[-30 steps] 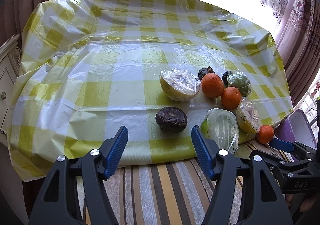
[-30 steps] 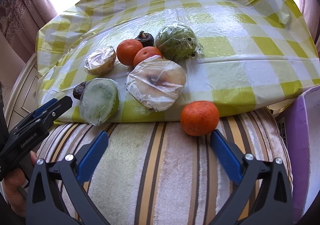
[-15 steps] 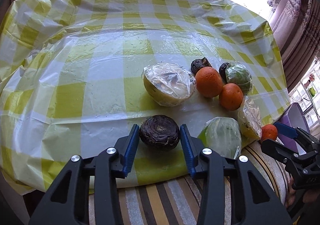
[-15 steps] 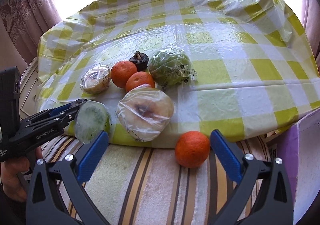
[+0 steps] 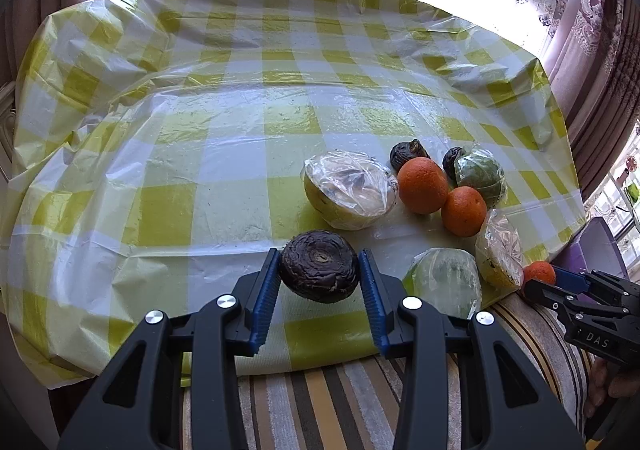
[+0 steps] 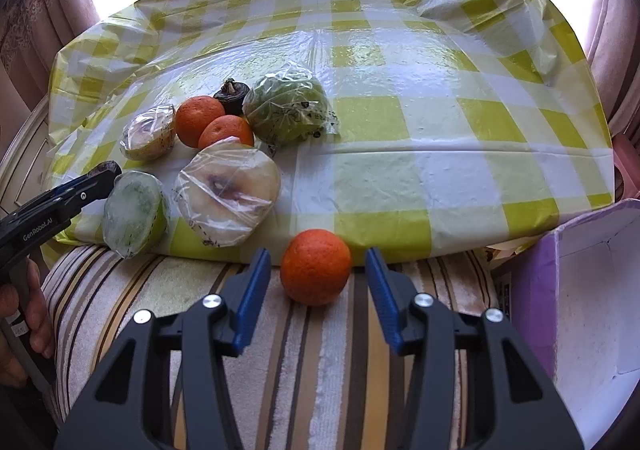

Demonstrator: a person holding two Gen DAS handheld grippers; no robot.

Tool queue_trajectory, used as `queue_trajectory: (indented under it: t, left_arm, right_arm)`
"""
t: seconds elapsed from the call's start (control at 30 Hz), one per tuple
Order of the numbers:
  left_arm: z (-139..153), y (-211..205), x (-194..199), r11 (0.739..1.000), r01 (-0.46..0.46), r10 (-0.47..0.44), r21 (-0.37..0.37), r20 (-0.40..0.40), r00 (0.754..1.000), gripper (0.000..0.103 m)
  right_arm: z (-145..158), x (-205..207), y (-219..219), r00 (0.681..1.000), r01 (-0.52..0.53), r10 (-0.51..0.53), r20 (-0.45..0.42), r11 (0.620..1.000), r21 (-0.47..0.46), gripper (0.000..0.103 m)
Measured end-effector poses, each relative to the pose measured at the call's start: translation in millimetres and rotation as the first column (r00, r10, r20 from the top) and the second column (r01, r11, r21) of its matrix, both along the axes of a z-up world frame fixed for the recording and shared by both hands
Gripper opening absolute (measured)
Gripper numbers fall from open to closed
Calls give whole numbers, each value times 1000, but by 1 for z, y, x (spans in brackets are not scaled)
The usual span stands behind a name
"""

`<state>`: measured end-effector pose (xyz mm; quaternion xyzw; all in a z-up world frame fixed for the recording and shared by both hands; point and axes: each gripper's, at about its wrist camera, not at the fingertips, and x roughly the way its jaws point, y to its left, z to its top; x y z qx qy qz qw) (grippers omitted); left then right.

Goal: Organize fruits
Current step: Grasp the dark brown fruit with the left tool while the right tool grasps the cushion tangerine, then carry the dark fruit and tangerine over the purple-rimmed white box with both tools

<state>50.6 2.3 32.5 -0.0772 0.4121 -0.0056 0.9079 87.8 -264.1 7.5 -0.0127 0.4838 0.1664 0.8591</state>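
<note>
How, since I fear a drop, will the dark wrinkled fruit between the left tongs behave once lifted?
The dark wrinkled fruit is round, so it may roll if released on the glossy tablecloth. Its shrivelled skin suggests it is probably light and perhaps soft. The left tongs pinch its widest part, likely a steady hold.
</note>
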Motion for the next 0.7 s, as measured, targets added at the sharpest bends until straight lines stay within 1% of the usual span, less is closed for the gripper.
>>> queue_trajectory:
  t: [0.03, 0.2, 0.33, 0.43, 0.53, 0.6, 0.7]
  left_arm:
    - [3, 0, -1, 1000, -6, 6, 7, 9, 1000, 38]
    - [17, -5, -6, 999, -16, 15, 29, 48, 999, 38]
    - [30, -22, -9, 999, 16, -19, 43, 82, 996, 38]
    - [39, -45, -9, 996, 70, -74, 51, 101, 992, 38]
    - [43, -75, -5, 989, 141, -146, 54, 109, 983, 38]
    - [46, -100, -3, 979, 195, -201, 55, 112, 973, 38]
    - [49, -142, 0, 956, 291, -295, 47, 118, 948, 38]
  right_arm:
    - [-1, -1, 2, 1000, -7, 7, 2, 1000, -3, 36]
    - [0, -4, -4, 1000, -9, 9, 7, 999, 32, 34]
    - [11, -9, -16, 999, 3, -5, 38, 998, 57, 34]
    - [22, -10, -34, 998, 28, -33, 61, 997, 77, 34]
    - [31, -10, -62, 994, 77, -84, 74, 992, 99, 34]
    - [36, -9, -87, 988, 122, -131, 83, 987, 106, 34]
    - [38, -8, -126, 973, 202, -211, 96, 974, 100, 34]
